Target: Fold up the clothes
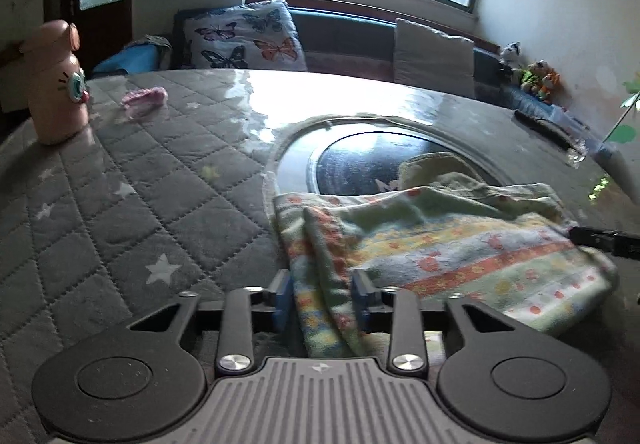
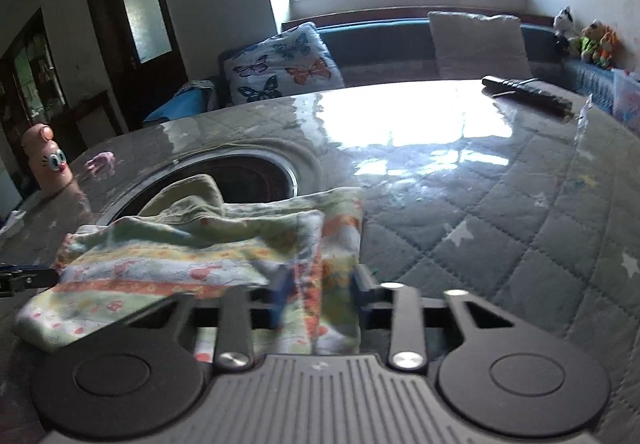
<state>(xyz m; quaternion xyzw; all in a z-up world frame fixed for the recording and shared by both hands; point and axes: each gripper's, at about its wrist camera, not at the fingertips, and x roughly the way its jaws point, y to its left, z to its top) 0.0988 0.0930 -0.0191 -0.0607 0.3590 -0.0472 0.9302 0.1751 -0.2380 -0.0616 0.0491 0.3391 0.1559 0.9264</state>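
A folded cloth with green, yellow and orange stripes (image 1: 460,244) lies on the round table, partly over a dark round recess (image 1: 360,160). My left gripper (image 1: 322,296) is shut on the cloth's near left corner, which hangs between the blue pads. The right gripper's finger shows at the right edge of the left wrist view (image 1: 604,238). In the right wrist view the same cloth (image 2: 180,256) lies to the left, and my right gripper (image 2: 320,292) is shut on its near right corner. The left gripper's finger shows at that view's left edge (image 2: 24,278).
The table wears a grey quilted cover with stars (image 1: 140,204) under clear plastic. A pink bottle (image 1: 56,84) and a small pink item (image 1: 144,100) stand far left. A black remote (image 2: 524,90) lies far right. A bench with cushions (image 1: 248,36) runs under the window.
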